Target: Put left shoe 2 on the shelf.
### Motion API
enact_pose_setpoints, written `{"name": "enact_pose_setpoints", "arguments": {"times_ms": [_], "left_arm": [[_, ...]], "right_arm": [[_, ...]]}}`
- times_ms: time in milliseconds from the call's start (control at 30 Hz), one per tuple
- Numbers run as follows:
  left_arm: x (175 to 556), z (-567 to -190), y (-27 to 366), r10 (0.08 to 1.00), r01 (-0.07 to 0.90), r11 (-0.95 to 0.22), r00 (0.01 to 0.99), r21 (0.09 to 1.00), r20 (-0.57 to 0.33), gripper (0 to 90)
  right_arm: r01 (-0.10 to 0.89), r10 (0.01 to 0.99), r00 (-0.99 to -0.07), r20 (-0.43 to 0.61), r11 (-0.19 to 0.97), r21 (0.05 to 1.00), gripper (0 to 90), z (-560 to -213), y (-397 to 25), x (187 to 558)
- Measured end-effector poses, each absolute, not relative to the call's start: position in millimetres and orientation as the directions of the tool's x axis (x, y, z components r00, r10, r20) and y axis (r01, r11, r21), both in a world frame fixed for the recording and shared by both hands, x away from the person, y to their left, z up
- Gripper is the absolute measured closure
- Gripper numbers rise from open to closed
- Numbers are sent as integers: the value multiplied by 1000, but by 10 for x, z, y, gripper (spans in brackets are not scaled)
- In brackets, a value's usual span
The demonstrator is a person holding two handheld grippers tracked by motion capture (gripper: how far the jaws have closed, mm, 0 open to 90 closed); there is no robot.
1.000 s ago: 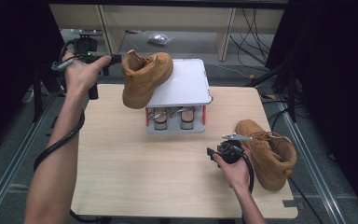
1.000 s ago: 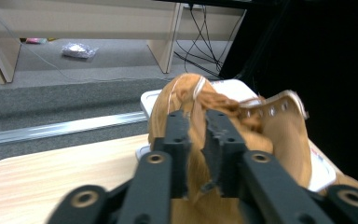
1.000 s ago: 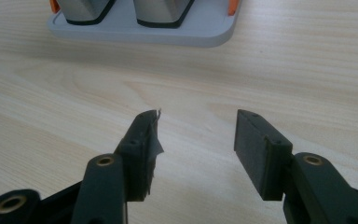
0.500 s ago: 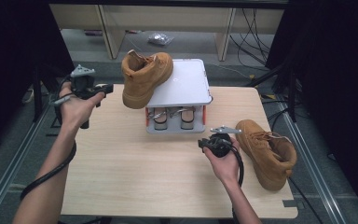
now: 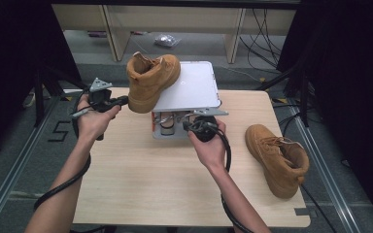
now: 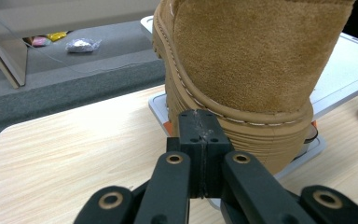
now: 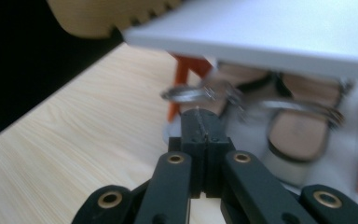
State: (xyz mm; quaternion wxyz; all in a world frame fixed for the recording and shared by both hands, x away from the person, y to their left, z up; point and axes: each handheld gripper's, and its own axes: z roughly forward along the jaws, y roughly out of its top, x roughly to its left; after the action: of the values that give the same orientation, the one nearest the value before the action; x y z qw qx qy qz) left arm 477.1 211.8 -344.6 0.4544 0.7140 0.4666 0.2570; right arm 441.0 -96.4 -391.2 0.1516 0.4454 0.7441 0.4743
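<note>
Two tan boots, a rack, two pinched-together grippers.
Table (image 5: pixel 141 184) fills centre frame; rack (image 5: pixel 194 90) upper centre carries one boot (image 5: pixel 150 80); second boot (image 5: pixel 279 158) lies right. Left gripper (image 5: pixel 119 101) and right gripper (image 5: pixel 189 125) both have jaws pressed together, holding nothing.

A crumpled plastic bag (image 5: pixel 165 40) lies on the grey floor (image 5: pixel 199 43) beyond the table (image 5: pixel 141 179).

I see the boot (image 6: pixel 242 60) on the rack as matt tan suede, napped, with pale stitching and a ribbed rubbery sole. The rack's top plate (image 5: pixel 189 90) is smooth, pale, satin-finished; its legs (image 7: pixel 179 79) are orange. The table (image 5: pixel 141 170) is light wood-grain, matt. Both grippers, left (image 6: pixel 199 128) and right (image 7: pixel 199 123), are matt black plastic with brass-coloured pivots. At 4 o'clock, the second boot (image 5: pixel 279 158) looks alike.
</note>
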Motion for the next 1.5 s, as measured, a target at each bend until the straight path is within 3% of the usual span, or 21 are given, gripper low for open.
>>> {"name": "enact_pose_setpoints", "arguments": {"times_ms": [200, 533, 1500], "left_arm": [[4769, -3444, 2136, 918, 436, -171, 397, 884, -18, 897], [4804, -3550, 2153, 909, 465, -156, 413, 871, -57, 897], [4821, -3483, 2050, 903, 467, -152, 423, 871, -69, 898]], "right_arm": [[498, 778, -596, 198, 165, 851, 900, -3817, -641, 4525], [500, 753, -624, 211, 177, 848, 900, -3761, -256, 4694], [506, 775, -595, 215, 153, 849, 900, -3714, -166, 4849]]}}
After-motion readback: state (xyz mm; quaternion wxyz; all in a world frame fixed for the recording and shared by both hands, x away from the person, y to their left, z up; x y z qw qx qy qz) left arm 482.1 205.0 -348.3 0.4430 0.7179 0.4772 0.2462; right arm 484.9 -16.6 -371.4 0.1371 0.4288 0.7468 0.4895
